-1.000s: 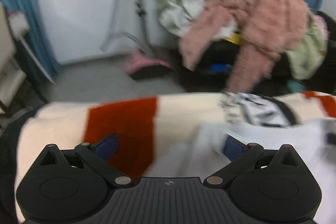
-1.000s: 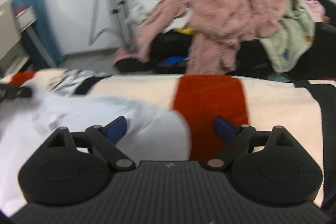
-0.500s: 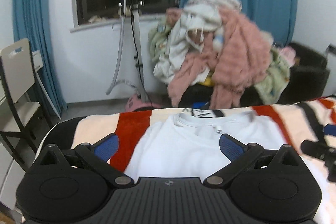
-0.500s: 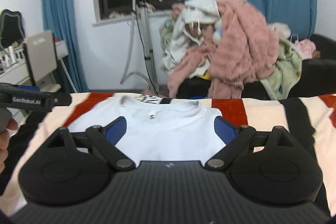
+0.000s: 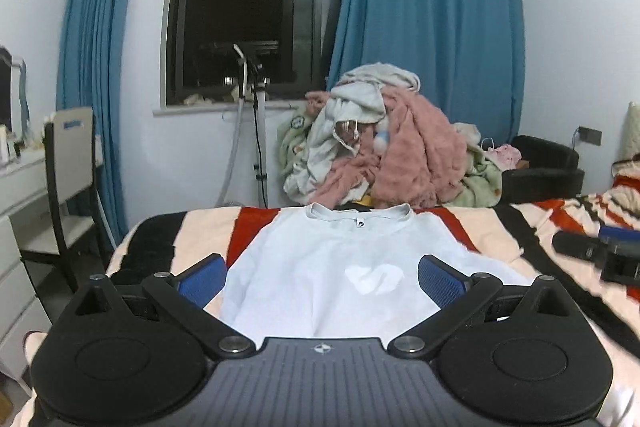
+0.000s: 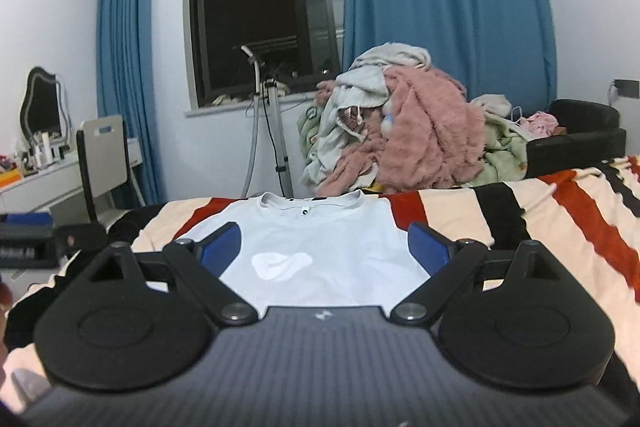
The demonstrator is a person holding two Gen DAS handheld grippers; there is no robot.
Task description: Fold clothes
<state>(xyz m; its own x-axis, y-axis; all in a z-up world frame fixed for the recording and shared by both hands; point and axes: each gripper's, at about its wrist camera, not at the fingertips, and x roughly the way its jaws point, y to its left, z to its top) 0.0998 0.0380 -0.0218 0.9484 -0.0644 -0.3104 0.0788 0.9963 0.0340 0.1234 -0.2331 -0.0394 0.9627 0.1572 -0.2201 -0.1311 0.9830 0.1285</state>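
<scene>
A pale white-blue cotton T-shirt [image 5: 320,267] lies flat on the bed, its long axis running straight away from both cameras, ribbed round collar [image 5: 358,214] at the far end pointing toward the window, hem end hidden beneath the tool bodies. A small dark tag sits just under the collar, and a whiter, blotchy patch [image 5: 374,279] marks the chest. The left gripper [image 5: 320,277] has its jaws spread wide, blue textured pads framing the shirt's body on either side, nothing pinched; whether the pads touch the fabric cannot be told. Same story for the right gripper [image 6: 324,245]: jaws wide apart, the shirt lying between and beyond them, chest patch just inside the left-hand pad. Each tool also shows in the other's view, the right one at the far right edge of the left view, well off the shirt. Under the shirt, a plush striped blanket of cream, red and black [image 6: 540,223] covers the bed, smooth and soft-looking. Beyond the collar end, a tall heap of clothes [image 5: 400,151], fluffy pink fleece, grey-white hoodie, pale green prints, piles on a dark seat. A metal garment-steamer stand with hose [image 5: 252,131] rises before the dark window [image 5: 248,11], flanked by long blue curtains [image 5: 432,39]. A grey chair [image 6: 102,163] stands at left.
</scene>
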